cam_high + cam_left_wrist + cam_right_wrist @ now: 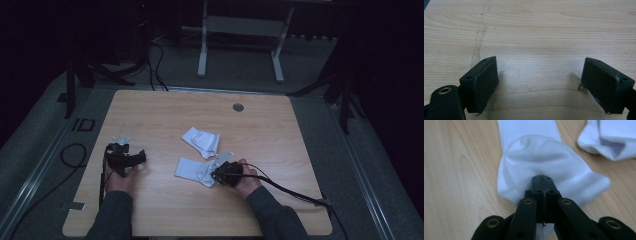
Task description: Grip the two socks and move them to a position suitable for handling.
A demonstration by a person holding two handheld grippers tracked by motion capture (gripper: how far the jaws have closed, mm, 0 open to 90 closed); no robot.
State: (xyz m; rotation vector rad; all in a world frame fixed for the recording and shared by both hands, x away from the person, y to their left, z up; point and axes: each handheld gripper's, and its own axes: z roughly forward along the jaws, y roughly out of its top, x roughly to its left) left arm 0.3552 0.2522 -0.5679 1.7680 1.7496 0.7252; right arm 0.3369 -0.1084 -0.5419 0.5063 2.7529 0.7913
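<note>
Between the right gripper's (541,178) jaws, which are pressed tight together, sits a pinch of the near white sock (544,157); its fabric bulges up and over itself just beyond the tips, with the flat ribbed leg stretching away behind. Seen from the high view, this sock (190,169) lies near the middle of the table (280,125), and the right gripper (216,175) bites its right end. A second white sock (201,141) lies crumpled just beyond it, close but apart.

Off to the left, the left gripper (539,82) has its jaws standing wide apart over bare wood, holding nothing; in the high view it (141,157) rests low on the table, well apart from both socks.

My judgement is that the grip takes only a thin fold, perhaps a single layer. A quick pull could let the cloth slip out, or drag the whole sock along instead of folding it, pushing it into the far sock, since nothing pins its other end.
</note>
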